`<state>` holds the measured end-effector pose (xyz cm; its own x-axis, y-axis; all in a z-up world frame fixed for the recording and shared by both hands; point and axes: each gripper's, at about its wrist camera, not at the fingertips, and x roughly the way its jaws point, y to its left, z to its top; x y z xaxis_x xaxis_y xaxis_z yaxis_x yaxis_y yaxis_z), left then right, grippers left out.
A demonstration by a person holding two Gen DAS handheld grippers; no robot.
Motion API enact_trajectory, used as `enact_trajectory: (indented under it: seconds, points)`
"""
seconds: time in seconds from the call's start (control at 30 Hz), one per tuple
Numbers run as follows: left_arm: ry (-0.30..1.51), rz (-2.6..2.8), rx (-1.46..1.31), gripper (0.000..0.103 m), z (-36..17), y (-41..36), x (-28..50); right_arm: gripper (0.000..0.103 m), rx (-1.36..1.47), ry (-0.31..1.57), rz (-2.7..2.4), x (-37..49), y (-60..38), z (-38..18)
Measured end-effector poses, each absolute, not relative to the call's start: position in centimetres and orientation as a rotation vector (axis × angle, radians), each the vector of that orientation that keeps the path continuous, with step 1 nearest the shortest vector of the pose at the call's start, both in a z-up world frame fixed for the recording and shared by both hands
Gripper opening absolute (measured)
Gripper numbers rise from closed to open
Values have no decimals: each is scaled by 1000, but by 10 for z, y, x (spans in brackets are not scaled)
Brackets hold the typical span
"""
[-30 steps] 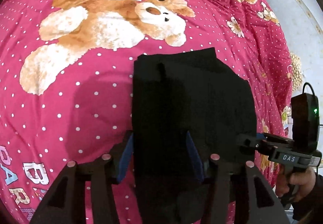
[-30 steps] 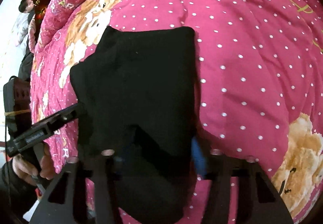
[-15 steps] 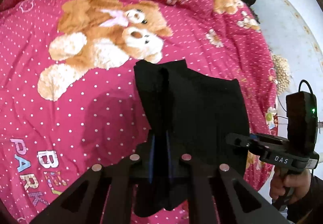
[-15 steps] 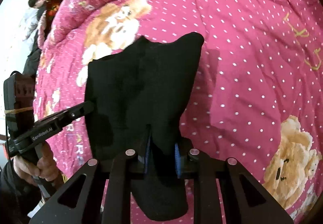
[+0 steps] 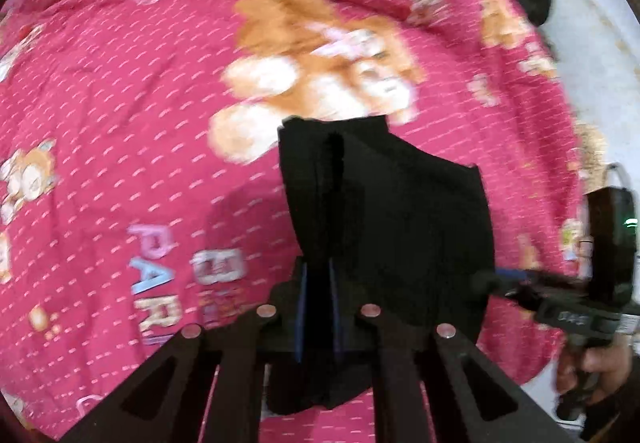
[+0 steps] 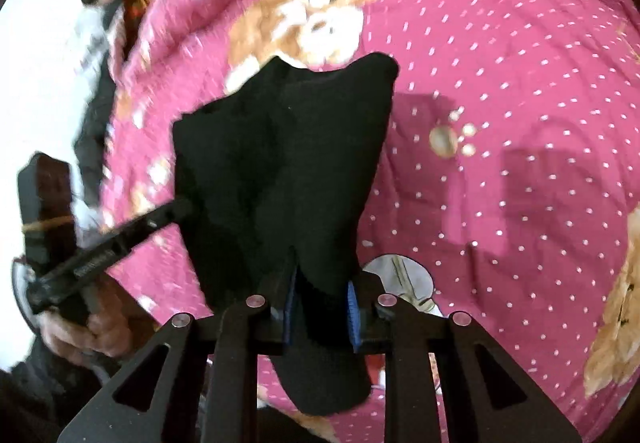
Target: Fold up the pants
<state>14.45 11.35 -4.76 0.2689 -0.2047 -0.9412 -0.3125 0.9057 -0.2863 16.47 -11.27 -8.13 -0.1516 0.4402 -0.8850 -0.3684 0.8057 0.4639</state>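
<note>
While both grippers pinch one end of the cloth, the scene reads as follows.

Garment: black pants [image 5: 384,227], already folded into a short thick bundle, hang in the air over a pink teddy-bear quilt [image 5: 120,123]; no part can be seen resting on the bedding.

Left gripper: the left gripper [image 5: 318,307] has its blue-padded jaws pressed together on the bundle's left near corner, a tail of cloth drooping below them.

Right gripper: the right gripper [image 6: 320,311] pinches the right near corner in the same way, jaws drawn in on a thick wad of fabric.

Key relation: the pants run forward and away from both sets of jaws, the long axis pointing toward the quilt's far edge, where the teddy bear print [image 5: 320,55] lies; the free end is the farthest part from either hand.

Nearer hand: neither; the two grips sit side by side on one edge, near each other.

Likely step: carrying or lowering the bundle, judged from the hanging cloth.

Risk: the free end may land bunched unless it touches down first and the held edge is laid over it evenly.

Background: a person [image 6: 96,27] stands beyond the quilt's left edge, blurred.
</note>
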Motion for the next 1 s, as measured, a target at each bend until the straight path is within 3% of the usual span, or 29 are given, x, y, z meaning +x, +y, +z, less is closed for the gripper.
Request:
enact_trajectory:
  seconds: [0.1,0.13,0.33,0.5,1.0]
  points:
    - [1282,111,-481,12,-48,125,132,44,-58,1489,680,159,-109,-70]
    - [1267,117,-484,12,-45,127,128,44,-73,1475,674,158,-110,-66]
    - [1203,111,-424,13,-18,115,114,44,-107,1431,633,142,-130,-45]
    - [1182,117,-395,26,7,95,99,44,-108,1388,636,119,-139,-22]
    - [1168,92,-310,26,32,46,40,44,-126,1320,701,55,-144,-1]
